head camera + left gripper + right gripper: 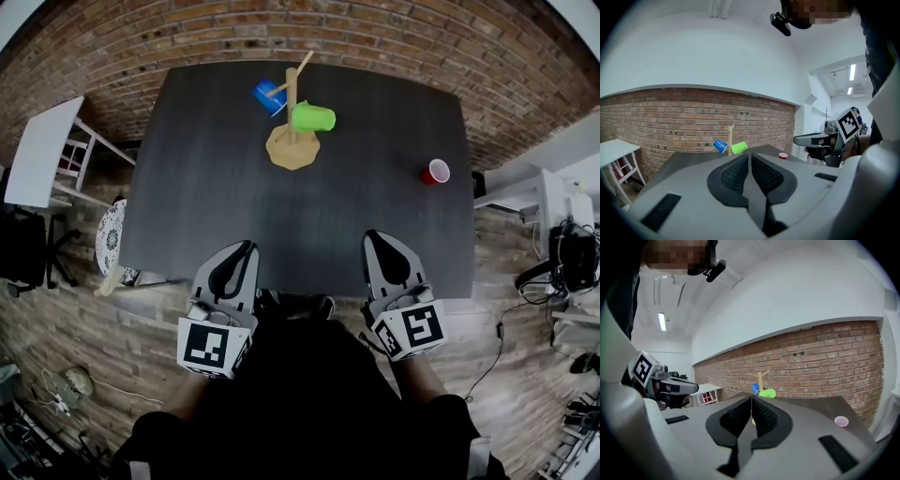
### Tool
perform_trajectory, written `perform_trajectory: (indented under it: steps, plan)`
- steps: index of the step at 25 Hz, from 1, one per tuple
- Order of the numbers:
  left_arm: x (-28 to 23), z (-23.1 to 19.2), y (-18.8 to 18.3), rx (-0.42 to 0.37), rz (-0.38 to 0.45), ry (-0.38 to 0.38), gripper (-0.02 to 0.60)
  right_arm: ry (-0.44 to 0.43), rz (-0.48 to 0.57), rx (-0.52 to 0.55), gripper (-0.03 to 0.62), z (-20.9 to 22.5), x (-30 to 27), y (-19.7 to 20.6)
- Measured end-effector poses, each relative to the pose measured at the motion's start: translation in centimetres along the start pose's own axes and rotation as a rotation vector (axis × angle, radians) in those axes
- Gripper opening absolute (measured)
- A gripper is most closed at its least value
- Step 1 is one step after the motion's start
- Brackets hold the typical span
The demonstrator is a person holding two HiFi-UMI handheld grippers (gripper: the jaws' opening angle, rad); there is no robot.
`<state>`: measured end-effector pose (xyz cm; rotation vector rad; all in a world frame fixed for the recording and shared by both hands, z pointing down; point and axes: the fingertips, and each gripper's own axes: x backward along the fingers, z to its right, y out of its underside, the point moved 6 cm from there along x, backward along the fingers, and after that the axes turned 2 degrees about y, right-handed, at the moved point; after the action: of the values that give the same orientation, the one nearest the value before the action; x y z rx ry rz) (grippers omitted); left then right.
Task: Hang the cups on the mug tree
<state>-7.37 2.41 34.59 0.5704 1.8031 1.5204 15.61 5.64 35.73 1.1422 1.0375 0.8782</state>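
The wooden mug tree [292,131] stands at the far middle of the dark table [234,216]. A blue cup [269,97] hangs on its left peg and a green cup [313,117] on its right peg. A red cup [436,172] stands alone near the table's right edge. My left gripper [246,248] and right gripper [372,239] rest over the near table edge, both shut and empty. The left gripper view shows the tree [731,138] with the blue cup [720,146], the green cup [739,148] and the red cup [783,155] far off. The right gripper view shows the tree [760,379] and the red cup [841,421].
A brick wall [375,37] runs behind the table. A white side table [42,150] and a stool stand to the left, and white furniture with equipment [562,234] to the right. Cables lie on the wooden floor.
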Motion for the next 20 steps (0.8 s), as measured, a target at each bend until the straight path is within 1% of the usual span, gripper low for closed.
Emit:
perform_trajectory:
  steps: [2, 5, 10, 13, 16, 20]
  plan:
    - [-0.1, -0.1, 0.2, -0.006, -0.012, 0.008, 0.034, 0.017, -0.005, -0.004, 0.032, 0.4, 0.1, 0.2]
    - [-0.5, -0.5, -0.1, 0.004, 0.009, 0.016, 0.034, 0.036, -0.013, -0.010, 0.032, 0.6, 0.0, 0.4]
    - [-1.2, -1.1, -0.1, -0.027, -0.003, 0.059, 0.034, 0.057, -0.022, -0.013, 0.032, 0.3, -0.7, 0.4]
    - [-1.5, -1.8, 0.0, -0.010, -0.009, 0.093, 0.034, 0.073, -0.027, -0.015, 0.032, 0.0, -1.2, 0.4]
    - [-1.8, -2.5, -0.5, 0.018, 0.036, 0.117, 0.034, 0.095, -0.035, -0.020, 0.032, -0.3, -1.7, 0.4]
    - [-1.9, -3.9, -0.5, 0.017, 0.040, 0.139, 0.034, 0.135, -0.038, -0.026, 0.032, -0.5, -2.6, 0.7]
